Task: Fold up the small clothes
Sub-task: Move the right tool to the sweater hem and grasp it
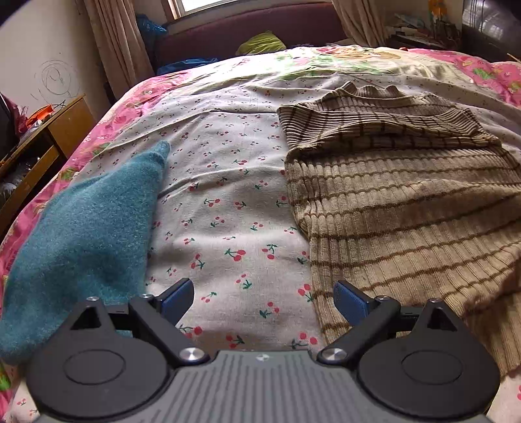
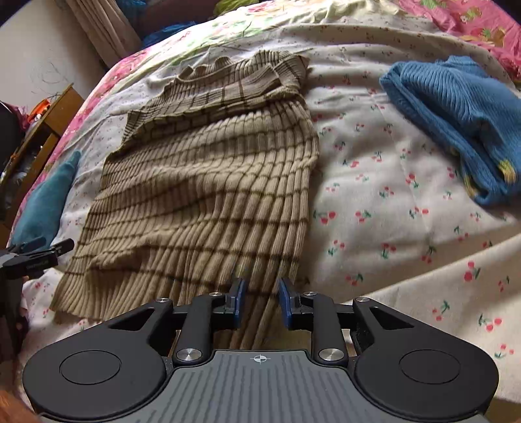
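A tan ribbed sweater with brown stripes (image 1: 403,195) lies flat on the cherry-print sheet (image 1: 228,201), its sleeves folded across the chest. It also shows in the right wrist view (image 2: 208,182). My left gripper (image 1: 263,296) is open and empty above the sheet, just left of the sweater's edge. My right gripper (image 2: 262,289) is partly closed around the sweater's bottom hem, with fabric between the jaws and a narrow gap still showing. The left gripper also shows at the left edge of the right wrist view (image 2: 35,253).
A teal fuzzy garment (image 1: 84,234) lies on the bed's left side. A blue knit sweater (image 2: 456,120) is bunched at the right. A wooden desk (image 1: 42,143) stands left of the bed. The headboard (image 1: 247,29) and curtains are at the far end.
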Tool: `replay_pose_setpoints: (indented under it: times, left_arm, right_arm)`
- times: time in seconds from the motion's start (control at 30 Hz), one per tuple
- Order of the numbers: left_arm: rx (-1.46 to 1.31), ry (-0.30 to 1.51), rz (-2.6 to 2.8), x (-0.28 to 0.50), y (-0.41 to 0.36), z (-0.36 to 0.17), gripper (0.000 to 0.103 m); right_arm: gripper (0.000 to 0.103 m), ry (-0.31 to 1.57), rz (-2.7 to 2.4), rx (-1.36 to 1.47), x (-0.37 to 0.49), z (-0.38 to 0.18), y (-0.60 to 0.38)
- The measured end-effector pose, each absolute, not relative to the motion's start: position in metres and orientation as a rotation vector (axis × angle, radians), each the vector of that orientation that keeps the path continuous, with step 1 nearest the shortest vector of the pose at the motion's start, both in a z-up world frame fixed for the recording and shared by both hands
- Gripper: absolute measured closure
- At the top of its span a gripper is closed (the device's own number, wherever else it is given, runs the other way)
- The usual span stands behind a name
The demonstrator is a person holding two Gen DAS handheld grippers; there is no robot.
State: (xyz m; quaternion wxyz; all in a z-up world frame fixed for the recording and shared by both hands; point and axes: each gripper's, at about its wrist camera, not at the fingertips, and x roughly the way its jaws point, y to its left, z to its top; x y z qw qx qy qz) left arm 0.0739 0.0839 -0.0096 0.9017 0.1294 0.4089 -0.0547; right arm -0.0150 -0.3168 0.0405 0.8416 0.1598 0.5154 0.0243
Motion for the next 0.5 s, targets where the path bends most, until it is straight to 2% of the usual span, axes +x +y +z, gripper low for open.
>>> replay_pose_setpoints:
  times: [0.2, 0.3, 0.5]
  left_arm:
    - [0.246, 0.906, -0.214, 0.055, 0.082, -0.009, 0.001]
    - [0.259, 0.934, -0.25, 0.049, 0.077, -0.009, 0.005]
    - [0.229, 1.001, -0.319, 0.038, 0.072, -0.011, 0.024]
  right_arm:
    - [0.075, 1.102, 0.059, 0.336, -0.027, 0.036, -0.312]
    - [0.075, 1.093, 0.06, 0.337, -0.03, 0.037, -0.313]
    - [0.075, 1.083, 0.062, 0.345, -0.035, 0.036, -0.314]
